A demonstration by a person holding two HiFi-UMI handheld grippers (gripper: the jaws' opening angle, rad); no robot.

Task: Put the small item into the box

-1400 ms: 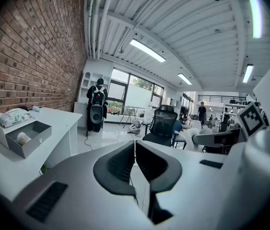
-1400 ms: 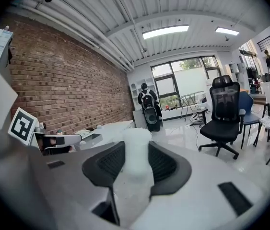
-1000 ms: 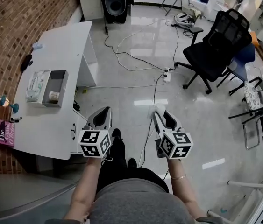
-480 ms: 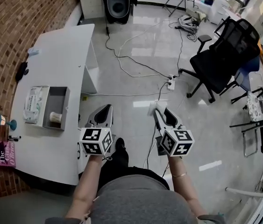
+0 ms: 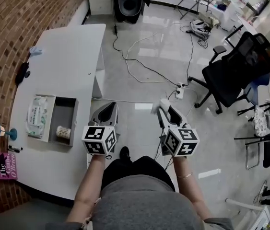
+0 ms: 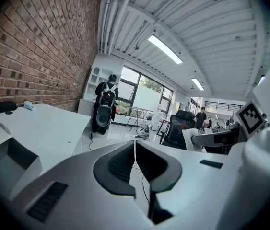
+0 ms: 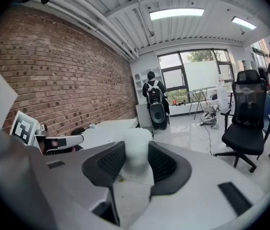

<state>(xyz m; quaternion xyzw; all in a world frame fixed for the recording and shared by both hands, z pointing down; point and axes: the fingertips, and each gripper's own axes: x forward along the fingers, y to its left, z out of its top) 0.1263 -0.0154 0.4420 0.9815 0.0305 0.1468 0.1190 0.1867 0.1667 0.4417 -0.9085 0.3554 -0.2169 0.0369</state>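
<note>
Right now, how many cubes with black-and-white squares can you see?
2. The left cube sits on the left gripper, near the white table; the right cube sits on the right gripper, over the floor.

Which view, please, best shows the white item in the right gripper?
The right gripper view: the white item sits large between the jaws of the right gripper. The head view shows a pale speck; the left gripper view, nothing clear.

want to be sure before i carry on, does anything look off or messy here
Nothing looks spilled or broken. One oddity: loose cables and a power strip sprawl over the open floor beside the table, a possible trip hazard.
</note>
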